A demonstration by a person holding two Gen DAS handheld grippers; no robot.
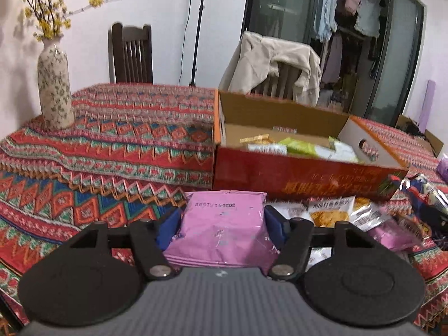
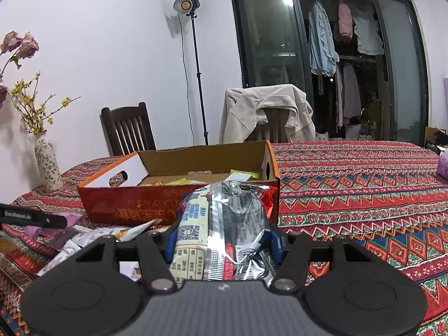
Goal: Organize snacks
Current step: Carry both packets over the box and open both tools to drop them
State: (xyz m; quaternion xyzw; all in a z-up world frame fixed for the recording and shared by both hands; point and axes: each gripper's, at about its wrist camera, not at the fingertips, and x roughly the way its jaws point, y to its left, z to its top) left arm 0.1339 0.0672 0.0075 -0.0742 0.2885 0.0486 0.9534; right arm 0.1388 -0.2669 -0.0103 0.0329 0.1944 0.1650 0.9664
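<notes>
The tabletop [image 1: 112, 145], under a red patterned cloth, carries an open cardboard box [image 1: 294, 173] at about 1 o'clock in the left wrist view and 11 o'clock in the right wrist view. Several snack packets [image 1: 294, 147] already lie on the box floor, so part of the sorting looks done. A loose pile of packets [image 1: 330, 212] is spread on the cloth just in front of the box's near wall, at about 2 o'clock from the left hand-held gripper, so a good share seems left to move.

The left hand-held gripper [image 1: 222, 225] pinches a pink snack packet [image 1: 221, 229]: both blue pads press on the packet's sides, and the packet stands at 12 o'clock straight ahead of the camera, its far end close to the box's near wall but not over it. No frame settles whether it is clear of the cloth.

The right hand-held gripper [image 2: 221, 238] is clamped on a silver foil snack pack [image 2: 232, 224], which runs lengthwise between the fingers toward 12 o'clock, its far end overlapping the box's front edge in the picture. Both packets are outside the box, so dropping them in is likely the next step.
</notes>
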